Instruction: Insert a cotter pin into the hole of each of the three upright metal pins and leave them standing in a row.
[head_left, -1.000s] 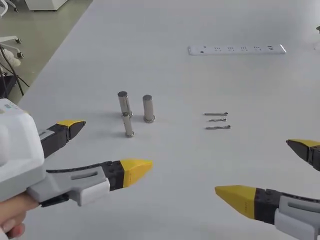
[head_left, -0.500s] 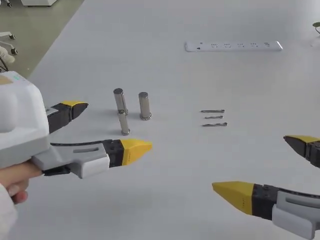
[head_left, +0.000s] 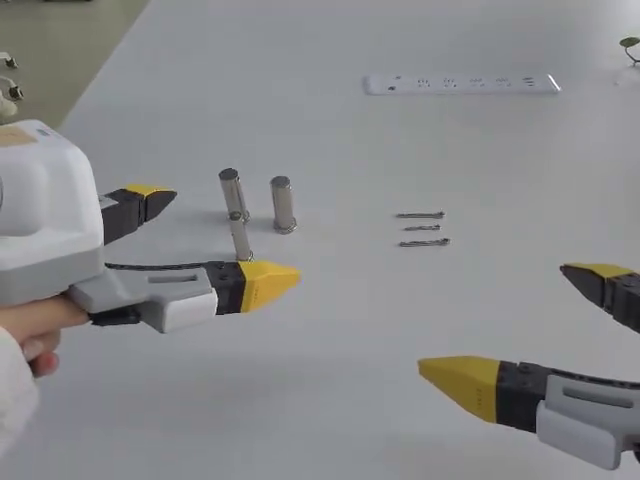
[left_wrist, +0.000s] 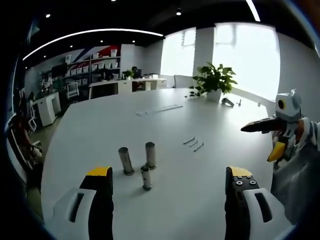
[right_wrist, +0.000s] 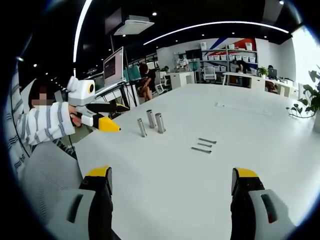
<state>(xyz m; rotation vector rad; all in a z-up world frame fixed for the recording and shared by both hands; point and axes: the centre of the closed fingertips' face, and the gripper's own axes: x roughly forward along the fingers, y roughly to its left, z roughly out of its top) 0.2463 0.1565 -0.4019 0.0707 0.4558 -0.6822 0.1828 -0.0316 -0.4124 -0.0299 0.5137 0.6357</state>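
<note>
Left tool (head_left: 236, 236) hangs over the counter (head_left: 330, 400) with its jaws spread wide and nothing between them, just short of the three metal pins (head_left: 281, 203), which stand upright in a tight cluster. Right tool (head_left: 491, 318) is likewise released and empty, nearer the person. Three cotter pins (head_left: 422, 228) lie loose side by side, well apart from the metal pins. A power strip (head_left: 460, 84) lies farther back. The left gripper view takes in a potted plant (left_wrist: 215, 80) by bright windows; the right gripper view instead catches a striped sleeve (right_wrist: 45, 125) behind the left tool.
</note>
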